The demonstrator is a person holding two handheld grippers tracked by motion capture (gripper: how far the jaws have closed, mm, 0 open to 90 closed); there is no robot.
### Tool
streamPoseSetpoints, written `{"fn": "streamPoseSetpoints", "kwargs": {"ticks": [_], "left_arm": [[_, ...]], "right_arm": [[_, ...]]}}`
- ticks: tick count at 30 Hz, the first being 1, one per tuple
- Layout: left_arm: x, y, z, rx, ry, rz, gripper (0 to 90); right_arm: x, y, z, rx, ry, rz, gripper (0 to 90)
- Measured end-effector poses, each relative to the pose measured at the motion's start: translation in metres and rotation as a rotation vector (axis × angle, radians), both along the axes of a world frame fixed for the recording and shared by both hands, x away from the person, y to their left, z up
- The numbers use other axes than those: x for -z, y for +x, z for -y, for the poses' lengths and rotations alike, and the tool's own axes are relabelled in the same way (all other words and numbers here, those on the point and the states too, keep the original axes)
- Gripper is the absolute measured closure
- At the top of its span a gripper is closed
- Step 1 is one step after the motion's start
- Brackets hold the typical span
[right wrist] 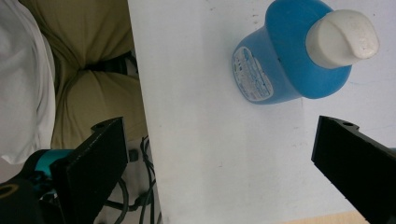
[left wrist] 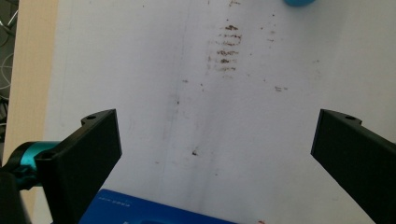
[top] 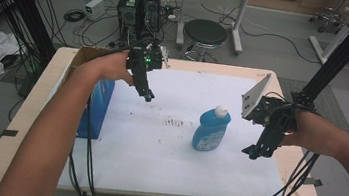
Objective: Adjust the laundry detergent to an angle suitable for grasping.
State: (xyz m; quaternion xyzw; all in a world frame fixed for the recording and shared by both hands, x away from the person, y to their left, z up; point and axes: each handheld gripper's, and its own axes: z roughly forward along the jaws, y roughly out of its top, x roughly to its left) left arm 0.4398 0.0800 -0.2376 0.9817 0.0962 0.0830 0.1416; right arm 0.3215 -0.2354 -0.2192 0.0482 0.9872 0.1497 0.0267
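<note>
Blue cardboard box (top: 96,108) at the table's left edge marks the start of the scene; it stands partly on the white paper sheet (top: 156,146) that covers the pale wooden table (top: 25,110). Above and just beside the box hangs the left gripper (top: 148,96), tilted down toward the sheet, its jaws spread wide with nothing between them; in the left gripper view only the brown-smudged paper lies in the gap. Near the sheet's middle stands the squat blue plastic bottle with a white cap (top: 212,130), upright, long axis vertical. To its right the right gripper (top: 251,152) is held low, near the bottle, jaws likewise released and empty. In the right gripper view the bottle (right wrist: 292,56) sits ahead of the jaws and toward the upper jaw, not yet between them. The right gripper is judged the nearer; a short advance toward the bottle's body would bracket it.
</note>
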Motion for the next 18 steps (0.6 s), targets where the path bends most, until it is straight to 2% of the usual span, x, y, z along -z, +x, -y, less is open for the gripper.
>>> {"fn": "streamPoseSetpoints", "kwargs": {"ticks": [12,13,14,15,18], "left_arm": [[0.0005,0.0015,-0.0028,0.001,0.002,-0.004,1.7],[0.0007,0.0026,-0.0027,-0.014,-0.016,0.0,1.7],[0.0007,0.0026,-0.0027,-0.014,-0.016,0.0,1.7],[0.0018,0.0036,-0.0024,-0.015,-0.037,0.007,1.6],[0.005,0.0038,-0.0019,-0.018,-0.064,0.022,1.7]], "right_arm": [[-0.0002,-0.0001,-0.0022,-0.003,0.003,-0.001,2.9],[-0.0001,0.0003,-0.0012,0.002,0.002,0.0,2.9],[-0.0001,0.0003,-0.0012,0.002,0.002,0.0,2.9],[0.0001,0.0001,-0.0006,0.005,0.001,0.0,2.9],[0.0009,0.0003,-0.0002,0.007,0.003,0.003,2.9]]}}
